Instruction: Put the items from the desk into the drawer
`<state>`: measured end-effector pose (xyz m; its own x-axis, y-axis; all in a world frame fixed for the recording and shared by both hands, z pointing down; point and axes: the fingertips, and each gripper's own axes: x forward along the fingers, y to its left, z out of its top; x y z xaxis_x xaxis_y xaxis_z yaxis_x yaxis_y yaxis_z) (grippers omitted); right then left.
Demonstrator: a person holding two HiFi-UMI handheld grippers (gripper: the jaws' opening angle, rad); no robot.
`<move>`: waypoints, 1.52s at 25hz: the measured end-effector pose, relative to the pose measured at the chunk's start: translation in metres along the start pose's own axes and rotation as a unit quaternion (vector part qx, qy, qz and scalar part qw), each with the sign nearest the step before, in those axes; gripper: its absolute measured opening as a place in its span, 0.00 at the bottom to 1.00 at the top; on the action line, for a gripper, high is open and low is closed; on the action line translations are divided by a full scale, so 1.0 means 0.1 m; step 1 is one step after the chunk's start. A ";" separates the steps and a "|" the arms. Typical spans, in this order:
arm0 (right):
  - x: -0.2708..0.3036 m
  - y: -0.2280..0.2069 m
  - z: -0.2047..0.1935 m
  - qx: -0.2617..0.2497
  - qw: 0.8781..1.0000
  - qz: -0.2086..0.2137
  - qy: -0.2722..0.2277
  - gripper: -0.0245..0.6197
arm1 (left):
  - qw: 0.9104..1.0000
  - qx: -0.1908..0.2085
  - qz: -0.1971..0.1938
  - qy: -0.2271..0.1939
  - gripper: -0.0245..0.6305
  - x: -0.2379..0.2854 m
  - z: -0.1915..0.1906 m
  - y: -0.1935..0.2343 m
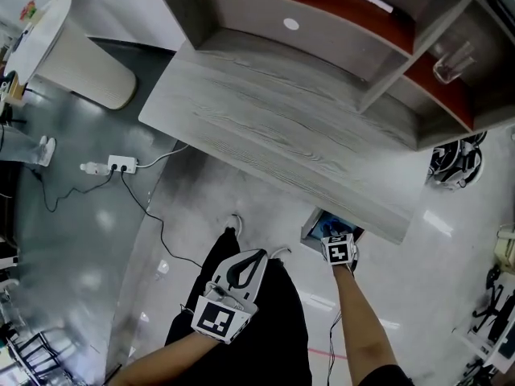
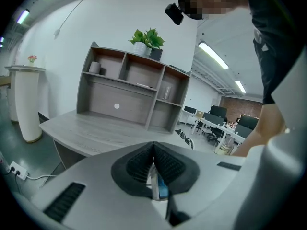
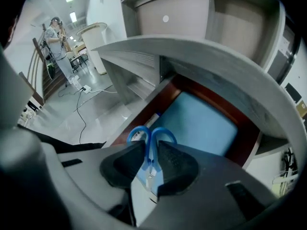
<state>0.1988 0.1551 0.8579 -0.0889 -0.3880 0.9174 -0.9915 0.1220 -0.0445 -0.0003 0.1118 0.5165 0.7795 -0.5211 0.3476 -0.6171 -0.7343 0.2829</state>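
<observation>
The counter (image 1: pixel 273 111) is pale grey with a streaked wood grain. The shelf unit (image 1: pixel 241 14) along its back edge is the same grey outside, with red-brown compartment floors. The drawer (image 3: pixel 144 107) is red-brown inside as well, and the flat thing (image 3: pixel 201 123) in it is light blue. The scissors (image 3: pixel 149 137) have bright blue handles. The left tongs (image 2: pixel 153 150) and the right tongs (image 3: pixel 150 152) both have black ribbed pads in pale grey shells, and each carries a cube (image 1: pixel 219 318) patterned with black-and-white square markers. The floor (image 1: pixel 80 232) is glossy grey, the power strip (image 1: pixel 122 164) on it white. The plant (image 2: pixel 148 36) on top of the shelf unit is green. The person's trousers (image 1: pixel 282 328) are black.
</observation>
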 end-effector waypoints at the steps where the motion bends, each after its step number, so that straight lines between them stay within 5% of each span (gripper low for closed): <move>1: 0.01 -0.02 -0.02 0.006 1.000 -0.002 0.003 0.19 | 1.000 -0.003 -0.002 -0.001 0.06 0.00 0.00 0.00; 17: -0.09 -0.08 0.01 0.044 0.999 -0.005 -0.018 0.19 | 0.999 -0.028 -0.013 -0.012 0.06 -0.08 0.05 -0.03; 24: -0.57 0.08 0.14 0.103 0.993 0.000 -0.064 0.19 | 0.999 -0.016 -0.028 -0.004 0.06 -0.11 0.16 -0.22; 29: -1.08 0.43 0.37 0.078 0.991 0.012 -0.112 0.19 | 0.998 -0.020 -0.059 -0.007 0.06 -0.18 0.25 -0.37; 33: -1.59 0.54 0.55 0.093 0.981 -0.003 -0.169 0.09 | 0.996 -0.013 -0.082 -0.017 0.06 -0.20 0.37 -0.44; 38: -2.35 0.45 0.71 0.165 0.952 -0.033 -0.254 0.07 | 0.993 -0.005 -0.118 -0.032 0.06 -0.18 0.58 -0.58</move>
<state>0.1684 0.1872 0.6124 0.0235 -0.7872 0.6162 -0.9650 -0.1788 -0.1917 0.0276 0.1386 0.4419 0.9071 -0.3625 0.2138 -0.4181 -0.8347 0.3585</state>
